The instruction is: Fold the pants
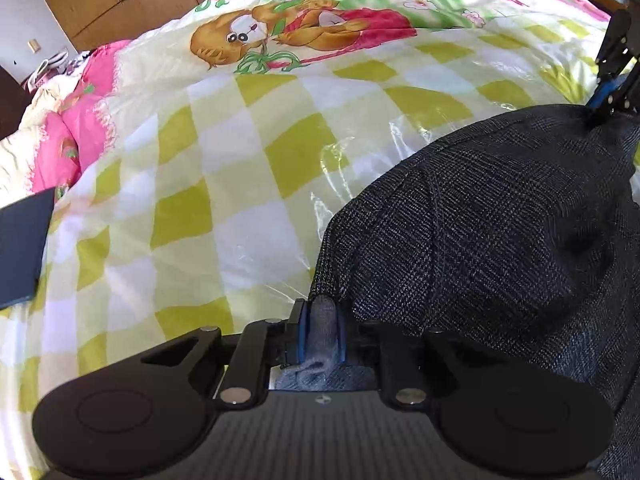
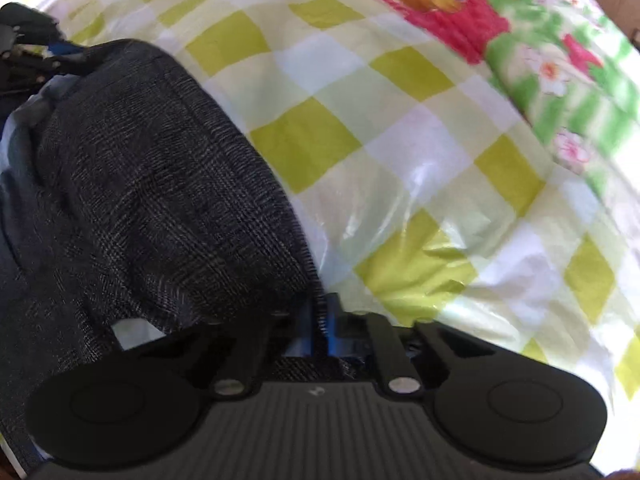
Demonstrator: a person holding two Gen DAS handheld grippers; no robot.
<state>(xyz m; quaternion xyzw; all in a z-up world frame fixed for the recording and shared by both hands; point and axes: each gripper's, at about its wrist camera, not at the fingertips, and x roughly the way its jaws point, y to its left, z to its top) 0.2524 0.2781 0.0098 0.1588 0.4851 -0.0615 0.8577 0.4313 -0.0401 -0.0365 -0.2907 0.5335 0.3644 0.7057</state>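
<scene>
Pants [image 1: 500, 220] bunched on the checked bed cover [image 1: 200, 160]; left gripper [image 1: 320, 328] and right gripper [image 2: 324, 316] fingers both clenched on hem corners; lift evenly, keep edges aligned

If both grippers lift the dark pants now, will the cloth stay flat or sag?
Likely sag: the pants already drape in soft folds between the left gripper and right gripper. The weave looks thick, so probably heavyish. They may slide easily on the glossy plastic sheet.
</scene>
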